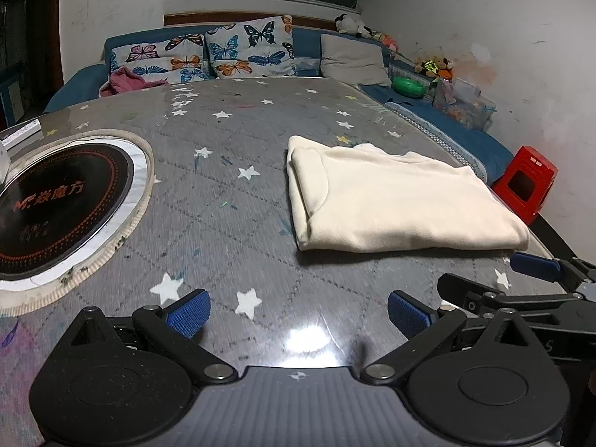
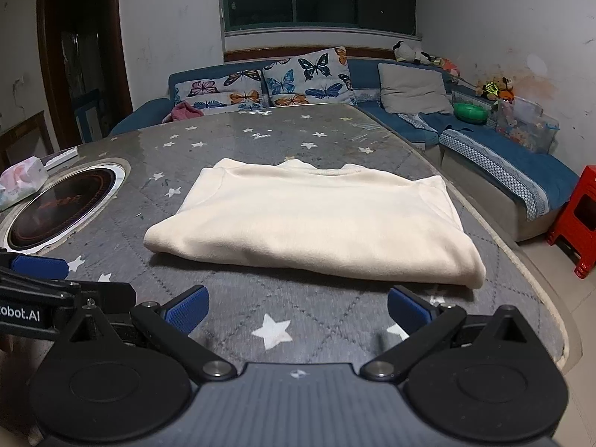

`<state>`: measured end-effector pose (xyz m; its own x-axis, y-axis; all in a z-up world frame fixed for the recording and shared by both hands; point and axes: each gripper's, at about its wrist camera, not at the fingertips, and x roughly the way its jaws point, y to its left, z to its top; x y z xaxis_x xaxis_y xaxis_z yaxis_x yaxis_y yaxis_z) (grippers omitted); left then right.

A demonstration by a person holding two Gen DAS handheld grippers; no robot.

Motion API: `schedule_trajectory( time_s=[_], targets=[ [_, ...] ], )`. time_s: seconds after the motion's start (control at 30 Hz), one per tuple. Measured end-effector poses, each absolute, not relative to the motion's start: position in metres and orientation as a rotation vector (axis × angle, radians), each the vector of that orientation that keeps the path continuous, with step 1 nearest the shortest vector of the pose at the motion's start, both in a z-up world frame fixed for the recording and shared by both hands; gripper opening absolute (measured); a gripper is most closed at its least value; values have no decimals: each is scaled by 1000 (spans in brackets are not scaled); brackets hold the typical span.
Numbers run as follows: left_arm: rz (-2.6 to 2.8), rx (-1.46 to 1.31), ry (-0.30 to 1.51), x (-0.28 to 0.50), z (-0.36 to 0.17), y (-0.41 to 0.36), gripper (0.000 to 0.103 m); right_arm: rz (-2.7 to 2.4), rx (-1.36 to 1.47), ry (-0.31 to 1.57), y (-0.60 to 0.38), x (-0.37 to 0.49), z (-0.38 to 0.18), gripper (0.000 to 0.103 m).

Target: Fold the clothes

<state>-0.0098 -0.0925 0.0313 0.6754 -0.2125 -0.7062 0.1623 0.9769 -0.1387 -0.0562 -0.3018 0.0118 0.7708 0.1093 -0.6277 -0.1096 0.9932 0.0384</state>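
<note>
The cream top [image 2: 316,219] lies folded in a neat flat stack on the starry surface [image 2: 260,138], close to its right edge. Both the left claw [image 1: 299,314] and the right claw [image 2: 298,309] are spread apart, holding nothing. A bump from a claw could mess the folds or push the top off the edge.

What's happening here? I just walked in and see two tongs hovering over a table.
A person is folding clothes with handheld tongs. The cream garment already lies folded in a neat rectangle on the star-patterned table. Both the left tongs and the right tongs are open, holding nothing, just short of its near edge.
</note>
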Motion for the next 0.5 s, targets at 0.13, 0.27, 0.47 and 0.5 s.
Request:
schedule_trajectory(
  time_s=[0.13, 0.27, 0.47, 0.5],
  targets=[
    [-215, -64, 799, -3, 32, -93, 103, 121, 0, 683, -303, -52, 11, 103],
    [-223, -53, 799, 1, 33, -95, 103, 124, 1, 685, -304, -48, 11, 103],
    [-220, -45, 808, 6, 34, -96, 103, 127, 2, 688, -306, -41, 11, 103],
    [-220, -43, 808, 6, 34, -97, 103, 128, 2, 688, -306, -40, 11, 103]
  ],
)
